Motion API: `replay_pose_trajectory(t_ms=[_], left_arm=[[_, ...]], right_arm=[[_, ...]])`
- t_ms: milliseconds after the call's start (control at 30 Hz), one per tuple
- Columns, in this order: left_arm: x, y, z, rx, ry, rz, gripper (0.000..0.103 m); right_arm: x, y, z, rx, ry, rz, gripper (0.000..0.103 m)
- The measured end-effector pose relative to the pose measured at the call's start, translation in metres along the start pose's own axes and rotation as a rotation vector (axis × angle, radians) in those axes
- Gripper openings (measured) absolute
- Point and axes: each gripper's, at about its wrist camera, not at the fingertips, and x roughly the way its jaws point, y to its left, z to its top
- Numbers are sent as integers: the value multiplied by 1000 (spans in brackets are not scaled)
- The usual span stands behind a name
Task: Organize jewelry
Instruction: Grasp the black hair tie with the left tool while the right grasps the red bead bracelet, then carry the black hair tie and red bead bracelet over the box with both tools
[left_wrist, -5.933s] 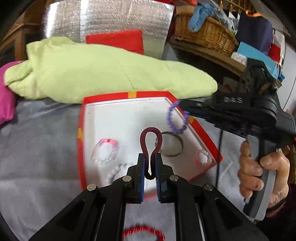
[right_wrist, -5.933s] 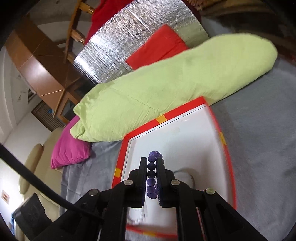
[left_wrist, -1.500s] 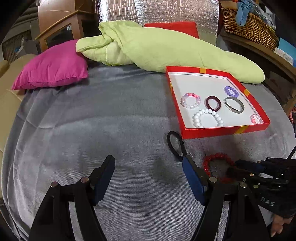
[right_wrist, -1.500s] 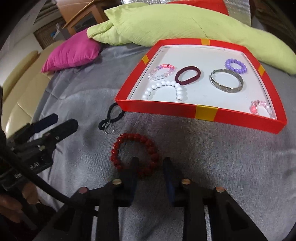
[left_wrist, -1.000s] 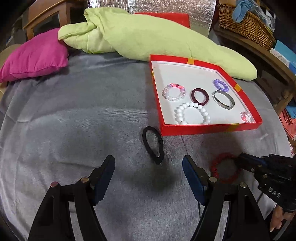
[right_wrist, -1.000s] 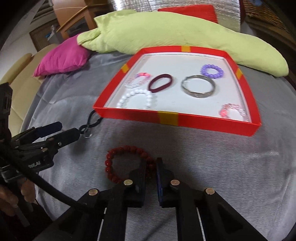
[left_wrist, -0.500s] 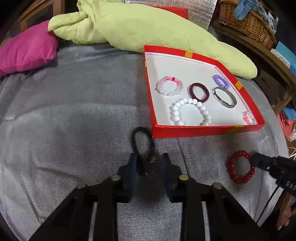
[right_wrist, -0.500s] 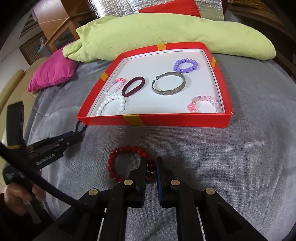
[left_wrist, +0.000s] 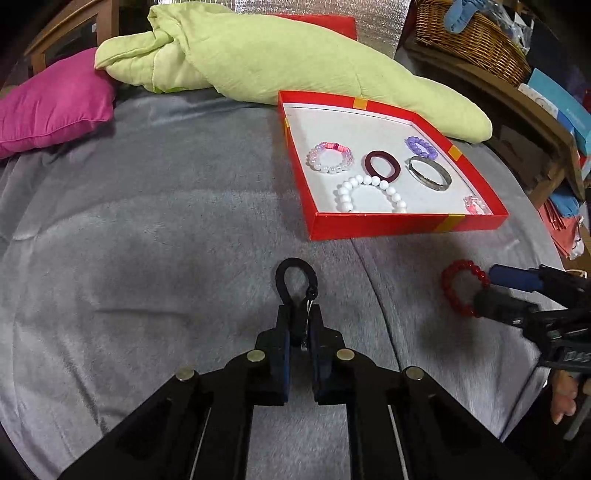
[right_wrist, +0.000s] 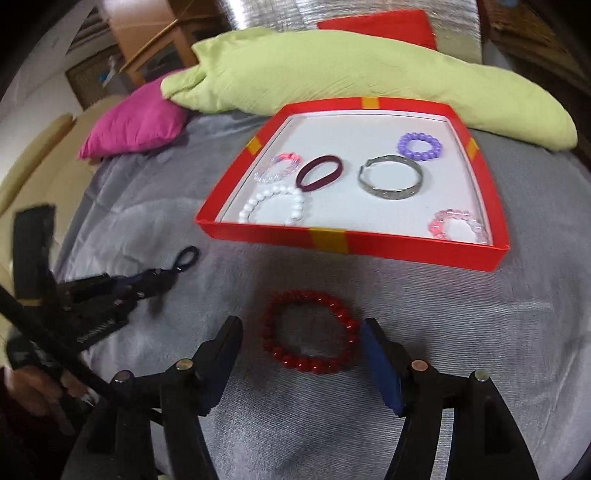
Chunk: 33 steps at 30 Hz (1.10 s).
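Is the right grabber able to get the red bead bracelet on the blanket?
Probably yes. The red bead bracelet lies flat on the grey blanket, right between the opening fingers of the right gripper, with nothing over it or in the way.

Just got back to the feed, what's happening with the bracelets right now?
A person is sorting jewelry with two handheld grippers. The left gripper is shut on the black hair tie, which lies on the grey blanket. The right gripper has its jaws opening around the red bead bracelet, which lies loose on the blanket. Six pieces already sit in the red tray.
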Motion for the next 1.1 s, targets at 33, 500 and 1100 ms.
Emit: replay_pose_trajectory(t_ms=[33, 500, 1100], left_arm=[[-2, 2, -2, -1, 0, 1, 9], [-12, 2, -8, 21, -21, 38, 9], [-17, -8, -6, 49, -61, 68, 9]], right_arm=[[4, 4, -1, -21, 2, -24, 69], [9, 11, -7, -148, -21, -156, 20], [-20, -13, -3, -43, -47, -23, 20]])
